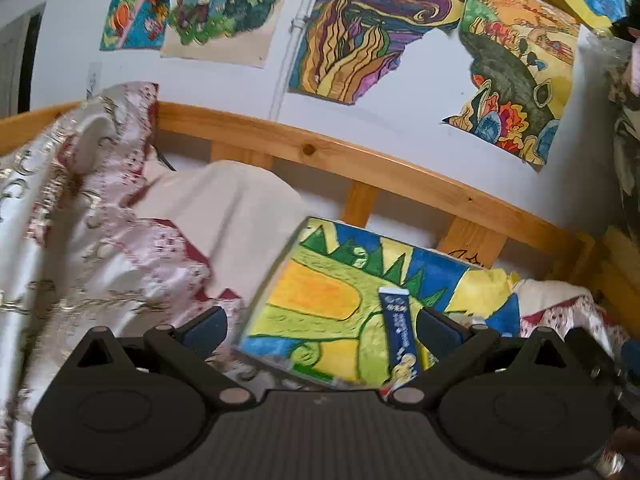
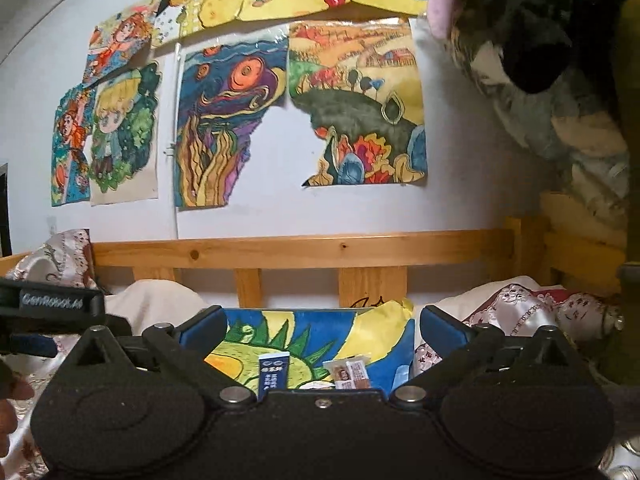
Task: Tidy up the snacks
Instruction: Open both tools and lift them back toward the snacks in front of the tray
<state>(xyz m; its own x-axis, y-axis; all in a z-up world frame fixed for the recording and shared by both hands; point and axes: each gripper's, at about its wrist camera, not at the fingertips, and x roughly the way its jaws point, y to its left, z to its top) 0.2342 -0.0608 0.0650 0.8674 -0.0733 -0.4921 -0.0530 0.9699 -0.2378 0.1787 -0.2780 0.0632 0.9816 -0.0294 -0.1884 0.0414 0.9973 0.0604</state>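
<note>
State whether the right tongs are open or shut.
Open: the right tongs stand wide apart, gripping nothing; the snack packets lie beyond them.

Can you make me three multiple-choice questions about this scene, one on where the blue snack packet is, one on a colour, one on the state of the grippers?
1. Where does the blue snack packet lie?
A. on the painted sheet
B. on the wooden rail
C. in a gripper

2. What colour are the gripper pads?
A. red
B. blue
C. white

3. How do the left gripper and right gripper stand?
A. both open, empty
B. both shut
C. one holds a packet

Answers: 1 A, it rests on the drawing; 2 B, blue faces show; 3 A, fingers spread, nothing pressed.
</note>
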